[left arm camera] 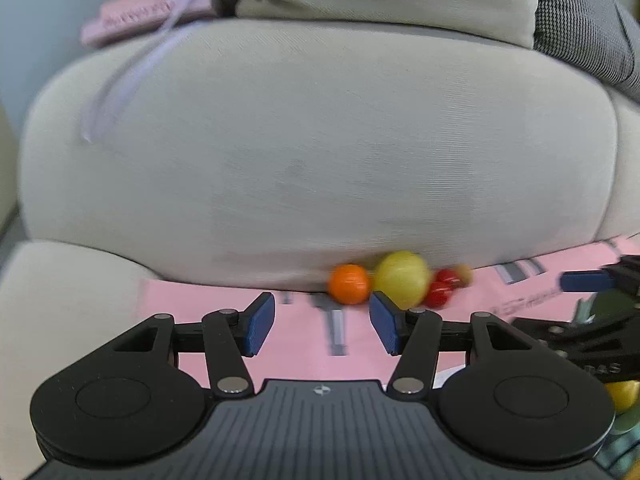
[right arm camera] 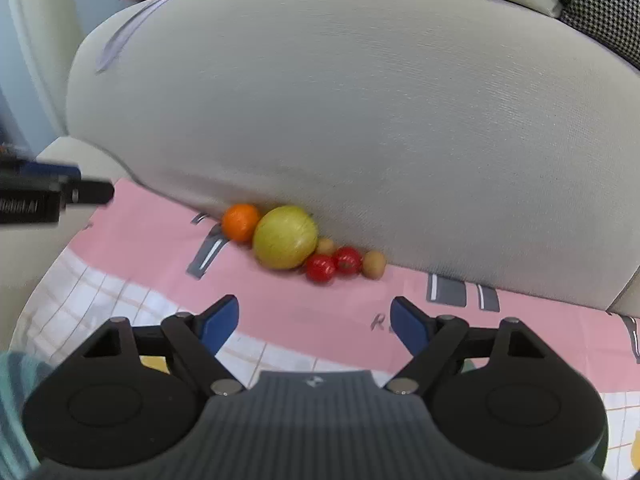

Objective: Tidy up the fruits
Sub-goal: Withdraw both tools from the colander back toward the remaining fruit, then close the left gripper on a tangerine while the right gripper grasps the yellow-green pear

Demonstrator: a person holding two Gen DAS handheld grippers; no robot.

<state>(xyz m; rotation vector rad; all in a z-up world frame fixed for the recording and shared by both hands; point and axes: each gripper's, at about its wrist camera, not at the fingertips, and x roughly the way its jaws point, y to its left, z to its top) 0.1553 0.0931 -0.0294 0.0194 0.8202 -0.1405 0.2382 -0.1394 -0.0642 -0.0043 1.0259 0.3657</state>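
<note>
Fruits on a cloth-covered sofa seat

The sofa seat is covered by a pink cloth point(right arm camera: 152, 240) with a white grid part nearer the camera. On the cloth, against the grey back cushion point(right arm camera: 360, 112), a row is formed: an orange point(right arm camera: 241, 222), touching a large yellow-green fruit point(right arm camera: 285, 237), then two red fruits point(right arm camera: 334, 265) side by side and two small brown fruits point(right arm camera: 374, 265).
</note>
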